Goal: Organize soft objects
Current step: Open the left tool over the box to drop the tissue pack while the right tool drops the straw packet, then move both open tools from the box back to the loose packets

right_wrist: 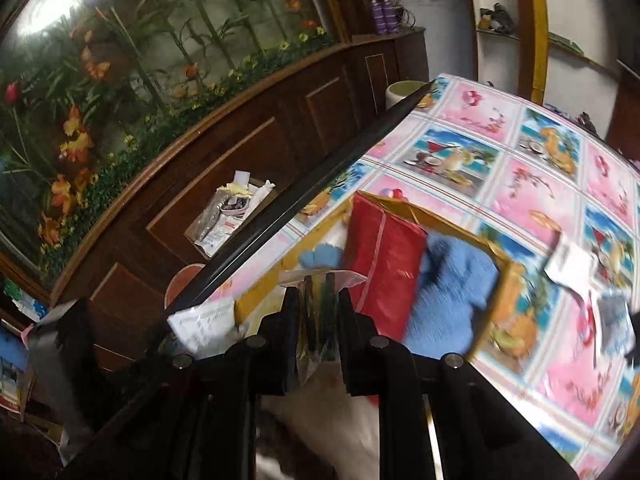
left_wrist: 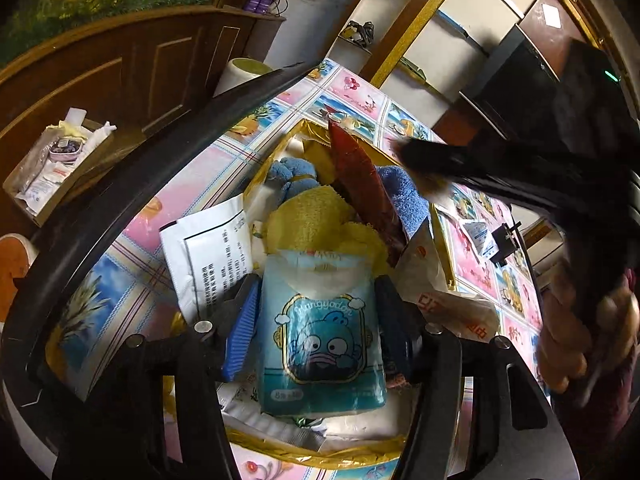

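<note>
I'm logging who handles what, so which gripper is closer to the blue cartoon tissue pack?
Left. The left gripper is clamped on the tissue pack above the gold box; the right gripper holds a clear packet, apart from it.

A lived-in home room, dark wood-panelled cabinet (right_wrist: 248, 160) at left of the frame, floral wall mural (right_wrist: 120, 60) upper left, table under a pink-and-blue picture-tile cloth (right_wrist: 520, 168), white shelves (left_wrist: 432, 40) upper right.

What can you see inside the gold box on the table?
Inside the gold box: a yellow towel, blue towel, red packet, blue plush. The tissue pack in the left gripper covers the near part; the bottom is hidden.
</note>
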Tool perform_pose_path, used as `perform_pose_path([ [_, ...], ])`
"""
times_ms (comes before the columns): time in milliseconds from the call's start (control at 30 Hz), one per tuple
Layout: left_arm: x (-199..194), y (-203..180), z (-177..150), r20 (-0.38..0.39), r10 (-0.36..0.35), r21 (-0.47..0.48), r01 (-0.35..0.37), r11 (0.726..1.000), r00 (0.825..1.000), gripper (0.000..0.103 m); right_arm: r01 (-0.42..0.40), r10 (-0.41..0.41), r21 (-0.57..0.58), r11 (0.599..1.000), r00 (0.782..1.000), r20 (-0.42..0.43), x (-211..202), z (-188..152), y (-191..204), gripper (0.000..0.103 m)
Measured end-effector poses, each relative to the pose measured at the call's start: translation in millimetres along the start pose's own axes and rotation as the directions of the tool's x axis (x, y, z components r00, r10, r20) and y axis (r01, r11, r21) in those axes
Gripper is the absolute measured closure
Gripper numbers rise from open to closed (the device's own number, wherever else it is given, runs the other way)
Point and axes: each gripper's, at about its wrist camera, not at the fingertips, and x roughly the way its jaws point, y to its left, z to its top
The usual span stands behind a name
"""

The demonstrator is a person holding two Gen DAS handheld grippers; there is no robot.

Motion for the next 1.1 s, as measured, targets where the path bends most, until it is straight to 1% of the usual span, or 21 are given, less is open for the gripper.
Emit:
perform_pose_path([
  [67, -4, 2, -2, 0.005, -0.007, 0.000, 0.007, 1.000, 1.000, 0.045, 0.027, -0.028, -0.015, 1.000, 0.999, -0.025, 21, 12, 5, 0.086],
  [167, -9, 0, -4, 0.019, -0.012, 0.021, 0.011, 1.000, 1.000, 0.045, 0.059, -0.059, -0.004, 0.998, 0.997, -0.055, 48, 22, 2, 0.084],
  [233, -14, -2, -6, 0.034, -0.003, 0.036, 0.002, 0.999, 0.999, 0.045, 0.064, -0.062, 0.023, 0.998, 0.995, -0.074, 59, 26, -3, 0.083],
  [267, -16, -3, -7, 0.041, 0.003, 0.042, -0.005, 0.999, 0.999, 0.045, 0.058, -0.055, 0.040, 0.998, 0.996, -0.074, 62, 26, -5, 0.081],
  [333, -19, -5, -8, 0.053, 0.016, 0.052, -0.019, 0.998, 0.998, 0.045, 0.053, -0.049, 0.058, 0.997, 0.996, -0.071, 62, 26, -7, 0.080],
  [433, -22, -12, -10, 0.069, 0.041, 0.073, -0.046, 0.996, 0.997, 0.045, 0.068, -0.066, 0.037, 0.997, 0.996, -0.051, 52, 24, -6, 0.080],
  [500, -22, -16, -9, 0.068, 0.041, 0.078, -0.046, 0.996, 0.997, 0.045, 0.078, -0.077, 0.021, 0.997, 0.996, -0.037, 46, 22, -3, 0.079],
  [600, -24, -22, -11, 0.067, 0.047, 0.084, -0.053, 0.995, 0.997, 0.045, 0.069, -0.069, 0.017, 0.997, 0.997, -0.032, 38, 19, -4, 0.076],
  [633, -25, -24, -12, 0.068, 0.050, 0.088, -0.055, 0.995, 0.996, 0.045, 0.065, -0.064, 0.022, 0.998, 0.998, -0.026, 35, 19, -5, 0.071],
  [667, -26, -25, -13, 0.070, 0.054, 0.090, -0.060, 0.994, 0.996, 0.045, 0.063, -0.062, 0.027, 0.998, 0.998, -0.018, 33, 18, -7, 0.061],
  [733, -28, -29, -15, 0.073, 0.076, 0.097, -0.083, 0.992, 0.994, 0.045, 0.062, -0.062, 0.042, 0.997, 0.998, -0.001, 27, 15, -8, 0.051],
  [800, -30, -37, -17, 0.080, 0.106, 0.118, -0.115, 0.986, 0.991, 0.045, 0.053, -0.054, 0.052, 0.997, 0.998, 0.012, 19, 10, -8, 0.051],
  [833, -30, -41, -17, 0.085, 0.126, 0.132, -0.137, 0.982, 0.988, 0.045, 0.047, -0.048, 0.050, 0.998, 0.999, 0.017, 13, 6, -8, 0.051],
  [900, -33, -55, -18, 0.114, 0.185, 0.167, -0.202, 0.965, 0.976, 0.045, 0.048, -0.049, 0.037, 0.998, 0.998, 0.049, -5, -5, -7, 0.051],
  [967, -35, -67, -21, 0.148, 0.237, 0.202, -0.264, 0.943, 0.960, 0.045, 0.060, -0.061, 0.017, 0.998, 0.994, 0.091, -26, -22, -7, 0.051],
  [1000, -36, -76, -23, 0.171, 0.266, 0.221, -0.300, 0.928, 0.949, 0.045, 0.070, -0.071, 0.010, 0.997, 0.992, 0.109, -37, -32, -9, 0.050],
  [1067, -36, -90, -28, 0.208, 0.297, 0.252, -0.344, 0.904, 0.932, 0.045, 0.084, -0.085, 0.019, 0.996, 0.985, 0.147, -55, -52, -18, 0.043],
  [1100, -36, -97, -31, 0.221, 0.306, 0.265, -0.359, 0.895, 0.926, 0.045, 0.092, -0.096, 0.027, 0.995, 0.982, 0.164, -63, -62, -23, 0.042],
])
